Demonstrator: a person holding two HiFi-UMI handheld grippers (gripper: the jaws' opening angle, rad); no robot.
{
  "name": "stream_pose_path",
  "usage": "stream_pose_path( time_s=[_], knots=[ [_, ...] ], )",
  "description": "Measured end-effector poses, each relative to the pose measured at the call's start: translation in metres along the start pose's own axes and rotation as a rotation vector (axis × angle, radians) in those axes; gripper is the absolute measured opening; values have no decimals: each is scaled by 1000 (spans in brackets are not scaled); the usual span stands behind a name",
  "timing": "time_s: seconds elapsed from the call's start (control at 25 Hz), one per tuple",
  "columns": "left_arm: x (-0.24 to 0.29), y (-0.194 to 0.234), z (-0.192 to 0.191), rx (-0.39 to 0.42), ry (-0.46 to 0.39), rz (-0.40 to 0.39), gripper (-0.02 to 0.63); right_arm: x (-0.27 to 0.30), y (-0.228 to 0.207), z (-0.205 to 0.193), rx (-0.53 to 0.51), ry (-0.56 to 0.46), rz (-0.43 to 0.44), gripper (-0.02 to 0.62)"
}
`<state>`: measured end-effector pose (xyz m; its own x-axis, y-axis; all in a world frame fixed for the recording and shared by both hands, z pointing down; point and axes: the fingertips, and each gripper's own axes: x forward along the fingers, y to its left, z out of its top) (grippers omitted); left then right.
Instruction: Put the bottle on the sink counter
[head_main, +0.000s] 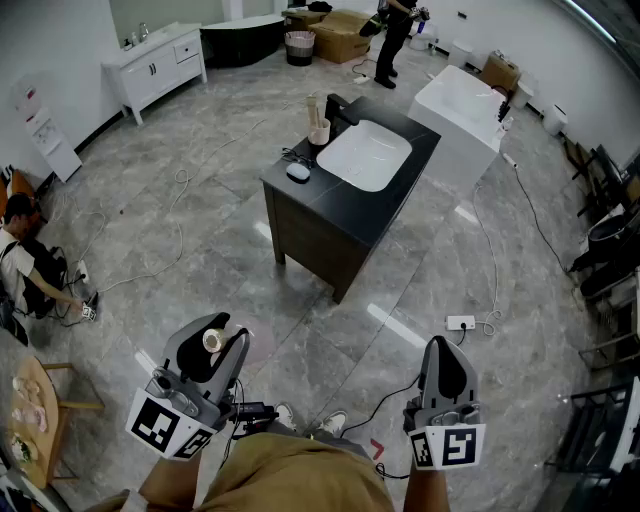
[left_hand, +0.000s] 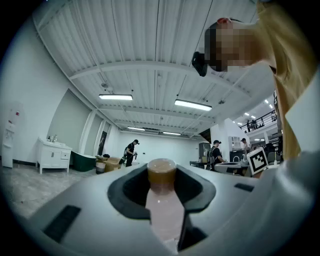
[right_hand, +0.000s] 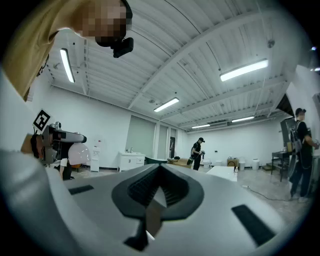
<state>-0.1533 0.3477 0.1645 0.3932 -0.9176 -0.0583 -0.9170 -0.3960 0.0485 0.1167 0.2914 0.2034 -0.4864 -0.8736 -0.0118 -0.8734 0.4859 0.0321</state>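
Head view, nearest us: our left gripper (head_main: 210, 335) clamps a pale pink bottle (left_hand: 162, 202) with a brown cap, which lies level between the jaws. Our right gripper (head_main: 446, 368) is level beside it, its jaws pressed together on nothing. Farther across the grey floor (head_main: 190, 230) stands the dark sink counter (head_main: 330, 215) with its white basin (head_main: 365, 155), well apart from the bottle. Beyond that we see a white bathtub (head_main: 460, 110) and a standing person (head_main: 392, 40).
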Motion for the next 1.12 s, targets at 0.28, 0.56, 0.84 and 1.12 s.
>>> stream_pose_path(
  time_s=[0.28,0.56,0.84,1.12],
  knots=[
    [8,-21,-5,-14,0,10,121,-5,-16,-6,9,8,24,2],
    [13,-34,-4,-7,-4,37,121,-7,-30,-7,60,-6,51,3],
    [28,-55,-5,2,-17,73,121,-10,-54,-15,46,4,90,3],
    [53,-75,-17,3,-12,81,122,-12,-84,-24,43,0,107,3]
  ],
)
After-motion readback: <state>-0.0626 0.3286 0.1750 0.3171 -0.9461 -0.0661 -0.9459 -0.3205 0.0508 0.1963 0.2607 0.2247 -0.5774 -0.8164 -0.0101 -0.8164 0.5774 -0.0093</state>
